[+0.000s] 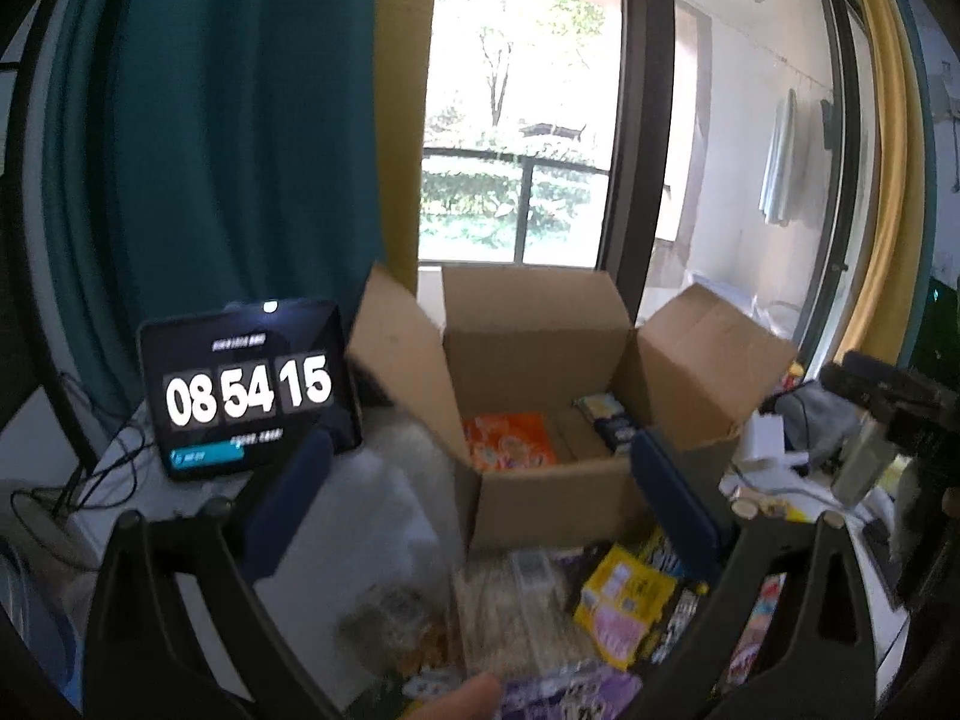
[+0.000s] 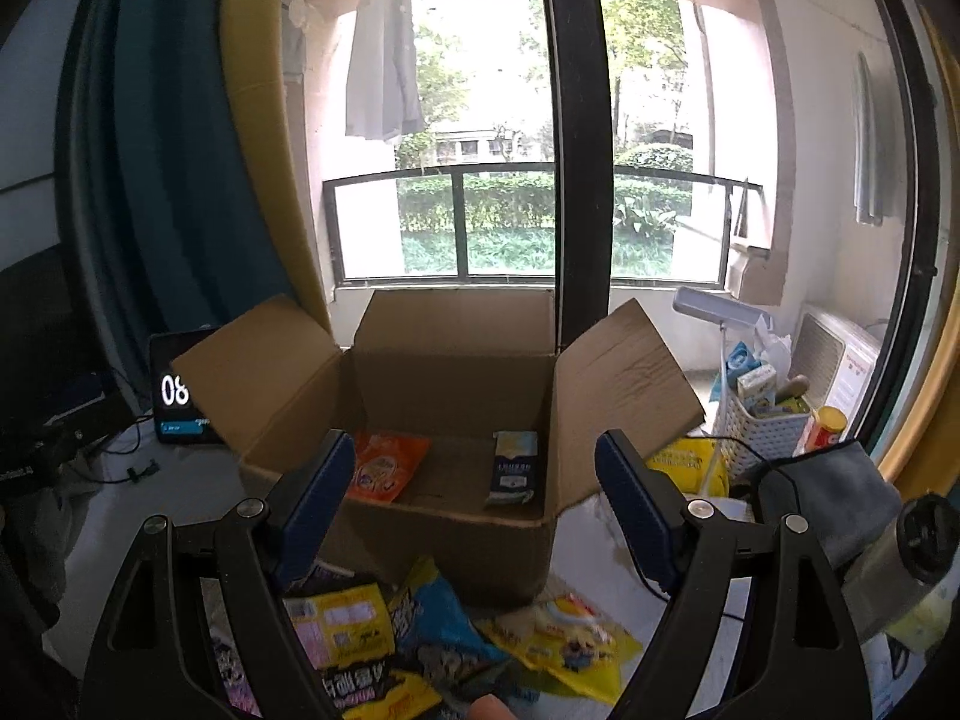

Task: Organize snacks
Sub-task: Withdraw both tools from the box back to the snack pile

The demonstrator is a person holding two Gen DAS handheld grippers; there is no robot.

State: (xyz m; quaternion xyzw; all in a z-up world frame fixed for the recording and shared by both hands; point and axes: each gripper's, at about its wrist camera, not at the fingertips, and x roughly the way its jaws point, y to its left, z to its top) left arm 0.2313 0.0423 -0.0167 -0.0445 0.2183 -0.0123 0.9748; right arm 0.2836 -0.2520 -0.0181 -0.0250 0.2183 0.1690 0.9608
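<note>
Cardboard box (image 2: 450, 516) on the worktop's far side, all flaps open; two packets on its floor: orange pouch (image 2: 384, 468) left, dark-blue-and-cream pack (image 2: 513, 471) right, bare cardboard between. Loose snack packets (image 2: 456, 642) heaped at the near edge, count unclear. Left gripper (image 1: 480, 480) and right gripper (image 2: 474, 498) both spread wide, nothing in either

1. A lived-in home room opening onto a balcony, seen through tall dark-framed glass doors (image 2: 567, 138).
2. A pale shirt (image 2: 381, 60) hangs drying outside above a black metal railing (image 2: 540, 171).
3. Teal fabric curtains (image 1: 228, 138) and a white plastic basket of household bits (image 2: 759, 429) flank the cluttered white table (image 1: 336, 540).
</note>
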